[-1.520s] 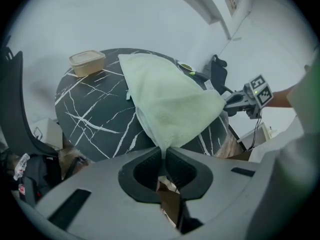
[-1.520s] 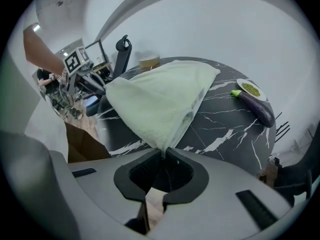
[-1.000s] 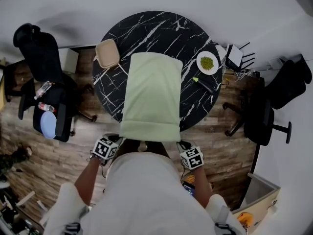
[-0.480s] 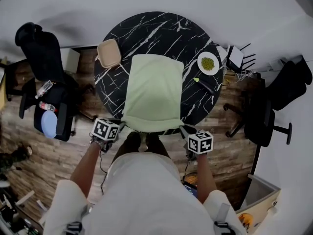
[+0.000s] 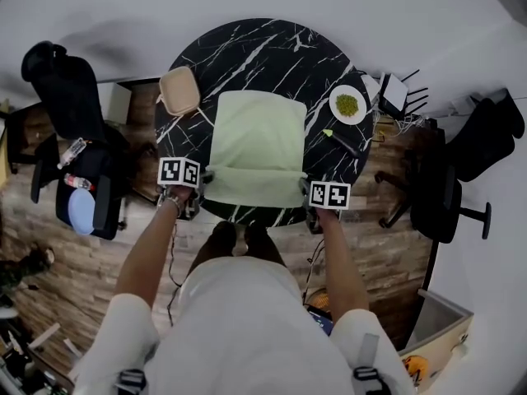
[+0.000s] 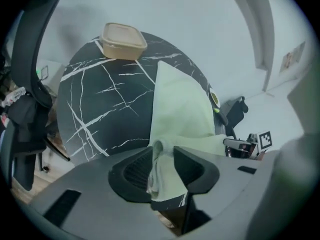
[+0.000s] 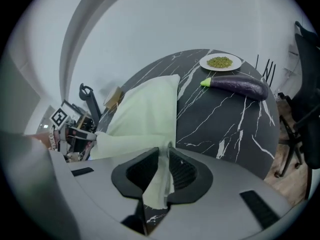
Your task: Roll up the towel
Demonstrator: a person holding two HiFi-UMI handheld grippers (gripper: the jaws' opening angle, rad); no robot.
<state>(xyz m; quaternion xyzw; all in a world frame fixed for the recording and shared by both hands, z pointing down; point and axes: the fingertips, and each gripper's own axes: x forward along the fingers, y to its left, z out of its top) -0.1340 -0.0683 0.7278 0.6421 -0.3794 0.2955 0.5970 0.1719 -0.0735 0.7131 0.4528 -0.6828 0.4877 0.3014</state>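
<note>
A light green towel (image 5: 255, 138) lies lengthwise on the round black marble table (image 5: 272, 48), its near edge turned over into a thick fold (image 5: 254, 186). My left gripper (image 5: 203, 179) is at the fold's left end. Its jaws have just been opening, and the towel corner (image 6: 161, 169) hangs loosely between them. At the fold's right end is my right gripper (image 5: 305, 189). Its jaws have also been opening, but stand narrow with the cloth (image 7: 161, 176) filling the gap between the pads.
A beige lidded container (image 5: 180, 90) sits at the table's left side. At the right side are a plate of green food (image 5: 348, 105) and a dark eggplant (image 7: 237, 84). Black office chairs stand left (image 5: 74, 138) and right (image 5: 457, 188) of the table.
Both grippers moved away from my body onto the table, carrying the towel's near edge. The part that hung over the table edge now lies folded on top.
</note>
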